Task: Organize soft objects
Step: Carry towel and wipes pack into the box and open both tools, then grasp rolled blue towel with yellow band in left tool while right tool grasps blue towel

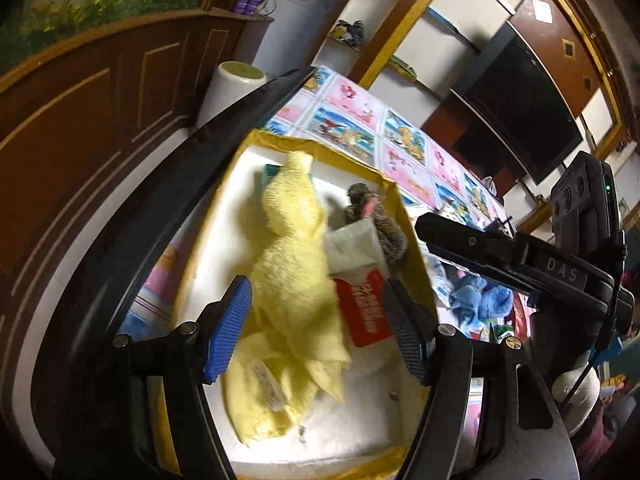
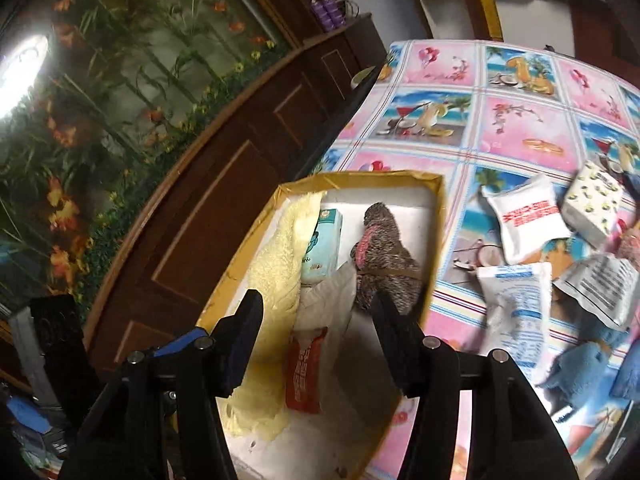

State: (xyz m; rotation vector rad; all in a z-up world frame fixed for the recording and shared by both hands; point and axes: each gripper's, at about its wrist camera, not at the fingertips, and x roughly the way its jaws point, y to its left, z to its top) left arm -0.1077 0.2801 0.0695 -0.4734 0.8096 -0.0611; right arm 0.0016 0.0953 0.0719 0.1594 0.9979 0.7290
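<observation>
A yellow-edged white box [image 1: 416,240] [image 2: 440,216] sits on the patterned tablecloth. In it lie a yellow towel [image 1: 296,272] [image 2: 276,264], a red-and-white tissue pack [image 1: 360,300] [image 2: 304,372], a grey-brown knit item [image 1: 384,232] [image 2: 384,264] and a teal pack [image 2: 324,244]. My left gripper [image 1: 320,328] is open just above the towel, nothing between its pads. My right gripper [image 2: 320,336] is open over the box above the tissue pack. The right gripper's body [image 1: 520,256] shows in the left wrist view.
On the cloth right of the box lie several white packets [image 2: 524,224] [image 2: 516,304], a dotted pack [image 2: 592,200] and a blue fluffy cloth [image 2: 576,368] [image 1: 480,300]. A dark wooden cabinet [image 2: 224,184] stands left of the table. A white cylinder [image 1: 228,92] stands by the table's far corner.
</observation>
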